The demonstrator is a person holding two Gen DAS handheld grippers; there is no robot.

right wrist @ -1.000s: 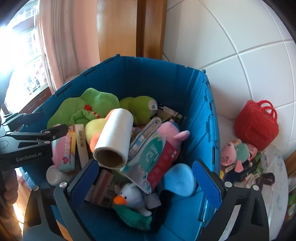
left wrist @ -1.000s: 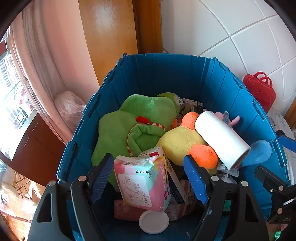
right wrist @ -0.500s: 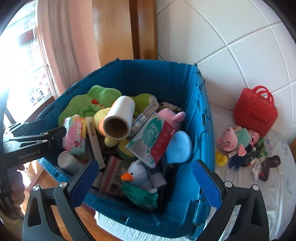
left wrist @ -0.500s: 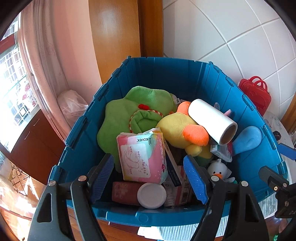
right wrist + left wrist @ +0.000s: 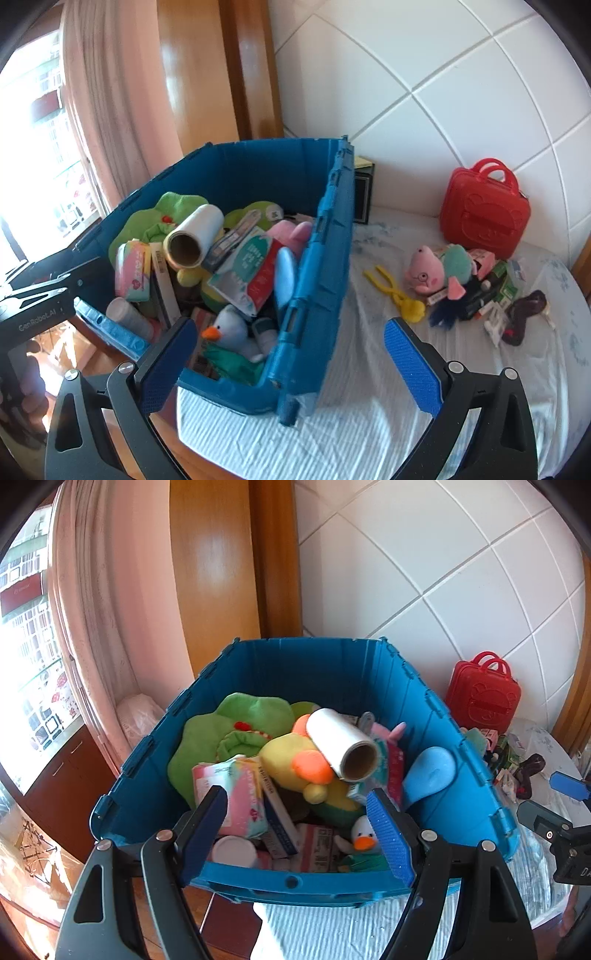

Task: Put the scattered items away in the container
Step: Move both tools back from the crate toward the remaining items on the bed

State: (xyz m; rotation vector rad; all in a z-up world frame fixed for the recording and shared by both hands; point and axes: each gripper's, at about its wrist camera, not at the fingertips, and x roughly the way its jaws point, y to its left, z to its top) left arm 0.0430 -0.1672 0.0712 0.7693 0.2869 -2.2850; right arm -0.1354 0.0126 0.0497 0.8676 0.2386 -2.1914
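I take the blue crate as my landmark and read the scene left to right from it. At its left corner my left gripper hangs over the near rim with its jaws spread wide and nothing between them; inside the crate I see a green plush, a pink tissue pack, a paper roll, a yellow duck plush and a small white duck toy piled to about rim height. My right gripper sits over the crate's near right corner, jaws likewise wide apart and empty. Right of the crate, on the bed, lie the things left to tidy: nearest is a yellow plastic tong, then a pink pig plush lying against a heap of small boxes and packets, then a dark brown piece I cannot identify, and farthest back, against the tiled wall, a red toy case. I judge the pig soft and light; it should squash safely, so I would pinch across its round head or teal body rather than a limp ear. The tong looks stiff, thin and slick, so I would take it across the ball end. The case is rigid and probably too wide for the jaws; its handle is the place to grip.
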